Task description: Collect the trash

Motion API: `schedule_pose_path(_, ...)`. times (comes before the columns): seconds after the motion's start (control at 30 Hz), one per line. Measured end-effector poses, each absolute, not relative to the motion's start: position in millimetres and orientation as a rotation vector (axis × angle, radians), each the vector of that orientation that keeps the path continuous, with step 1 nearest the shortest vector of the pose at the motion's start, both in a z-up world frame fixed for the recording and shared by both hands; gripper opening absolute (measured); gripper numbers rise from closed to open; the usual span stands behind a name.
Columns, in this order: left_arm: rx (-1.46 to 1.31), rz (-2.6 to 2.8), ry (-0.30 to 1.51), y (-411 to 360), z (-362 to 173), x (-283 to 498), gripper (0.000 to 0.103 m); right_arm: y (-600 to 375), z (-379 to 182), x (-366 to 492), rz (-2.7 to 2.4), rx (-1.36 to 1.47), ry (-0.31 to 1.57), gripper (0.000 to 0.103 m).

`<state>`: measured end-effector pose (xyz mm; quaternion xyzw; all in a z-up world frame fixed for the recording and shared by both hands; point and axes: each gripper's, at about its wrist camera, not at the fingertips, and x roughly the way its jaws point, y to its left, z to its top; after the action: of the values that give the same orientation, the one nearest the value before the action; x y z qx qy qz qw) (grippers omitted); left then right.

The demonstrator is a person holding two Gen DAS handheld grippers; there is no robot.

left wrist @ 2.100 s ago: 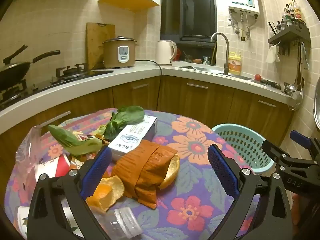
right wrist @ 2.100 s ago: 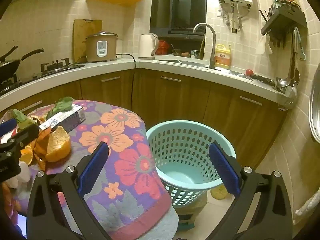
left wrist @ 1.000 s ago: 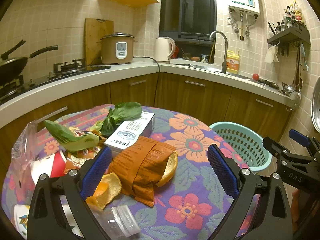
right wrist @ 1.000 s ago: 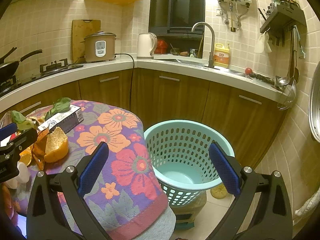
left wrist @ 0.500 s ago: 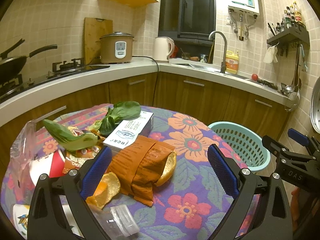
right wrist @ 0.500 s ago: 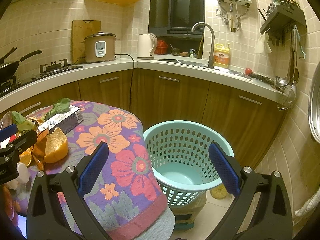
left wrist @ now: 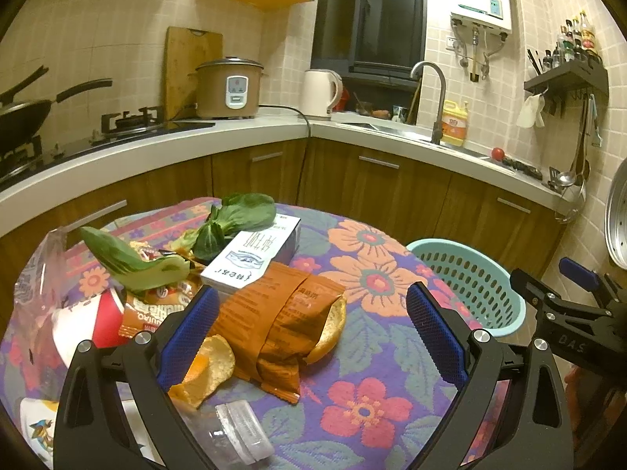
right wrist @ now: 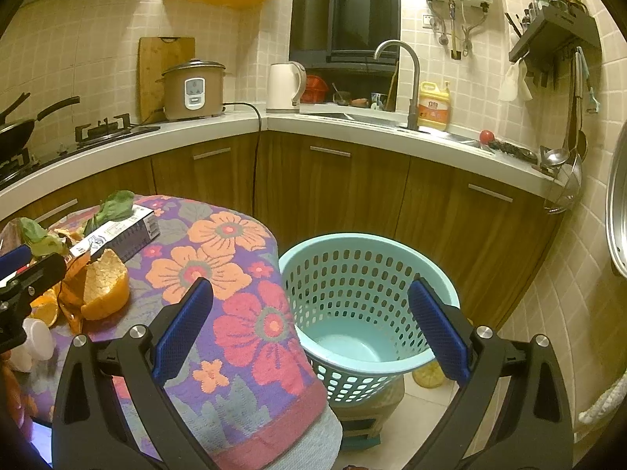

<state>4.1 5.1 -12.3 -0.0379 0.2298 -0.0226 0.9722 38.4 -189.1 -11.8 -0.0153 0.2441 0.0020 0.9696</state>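
Orange wrapper [left wrist: 274,317] between spread jaws

Tablecloth [left wrist: 376,387] is showing as woven cloth, matt and slightly nubby. Basket [right wrist: 364,274] is reading as smooth perforated plastic. Wrapper [left wrist: 282,313] is looking like crinkled, faintly glossy film. Box [left wrist: 254,254] is appearing as matt printed card. Cabinets [right wrist: 341,184] are showing satin wood grain.

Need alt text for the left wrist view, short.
Open left gripper hovers over trash on a floral tablecloth: an orange snack wrapper, orange peels, a white carton and leafy greens. An empty teal basket and the open right gripper are right.
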Motion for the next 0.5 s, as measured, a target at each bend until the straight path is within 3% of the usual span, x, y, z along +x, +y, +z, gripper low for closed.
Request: schedule_pose_path(0.5, -0.082, -0.056, 0.468, 7.5, -9.3, 4.9, 0.092, -191.7, -15.4, 42.8, 0.025, -0.006, 0.517, 0.091)
